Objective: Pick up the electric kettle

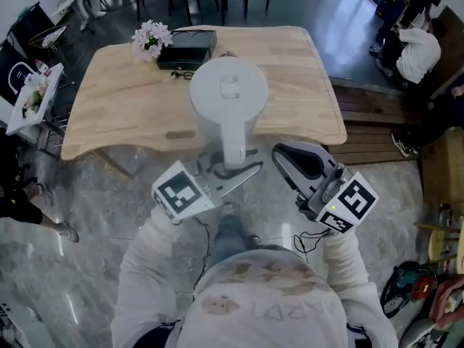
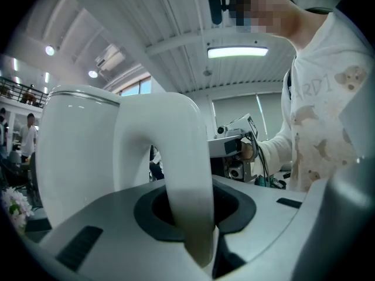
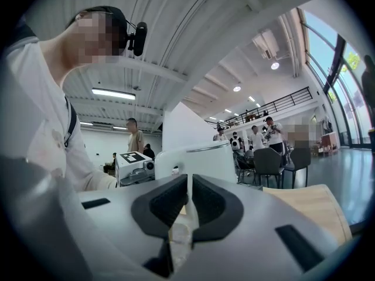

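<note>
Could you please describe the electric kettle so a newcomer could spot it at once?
Start at the light wooden table; the kettle is held up at its near edge, its handle clamped in the left gripper. It is the only tall white thing, unlike the flat black box and flowers behind.

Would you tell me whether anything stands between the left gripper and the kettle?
Nothing visible does: the left gripper is closed on the kettle's handle. The right gripper, shut and empty, is beside it.
</note>
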Demonstrator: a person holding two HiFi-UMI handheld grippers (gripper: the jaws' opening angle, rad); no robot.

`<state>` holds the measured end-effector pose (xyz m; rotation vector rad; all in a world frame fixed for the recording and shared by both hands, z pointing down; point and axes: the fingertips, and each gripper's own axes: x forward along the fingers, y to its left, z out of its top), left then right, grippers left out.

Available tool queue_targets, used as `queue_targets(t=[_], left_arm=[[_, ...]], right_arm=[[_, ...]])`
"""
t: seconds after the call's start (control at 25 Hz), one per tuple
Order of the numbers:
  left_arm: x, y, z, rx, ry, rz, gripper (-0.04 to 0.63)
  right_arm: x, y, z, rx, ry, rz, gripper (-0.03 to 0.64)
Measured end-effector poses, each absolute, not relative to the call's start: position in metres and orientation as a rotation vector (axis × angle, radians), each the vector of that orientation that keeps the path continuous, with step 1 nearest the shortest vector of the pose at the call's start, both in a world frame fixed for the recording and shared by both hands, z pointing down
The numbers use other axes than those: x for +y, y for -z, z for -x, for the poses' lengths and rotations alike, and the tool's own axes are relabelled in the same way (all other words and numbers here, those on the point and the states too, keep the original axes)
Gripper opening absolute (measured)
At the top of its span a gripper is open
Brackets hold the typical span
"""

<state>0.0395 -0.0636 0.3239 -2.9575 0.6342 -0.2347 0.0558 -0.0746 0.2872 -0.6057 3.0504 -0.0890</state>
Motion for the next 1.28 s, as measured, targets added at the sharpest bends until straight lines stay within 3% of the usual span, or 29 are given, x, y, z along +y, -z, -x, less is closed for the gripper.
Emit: queue_targets(t=[0.48, 1.28], left_arm=[[0.059, -0.314, -0.071, 0.776, 0.239, 2.941, 0.084], [0.092, -0.292, -0.061, 0.811, 0.232, 2.961, 0.084]], right_arm=[[0.042, -0.280, -0.077, 3.057, 0.056, 0.399, 0.034], [0.068, -0.270, -0.063, 3.062, 0.060, 0.305, 0.034]])
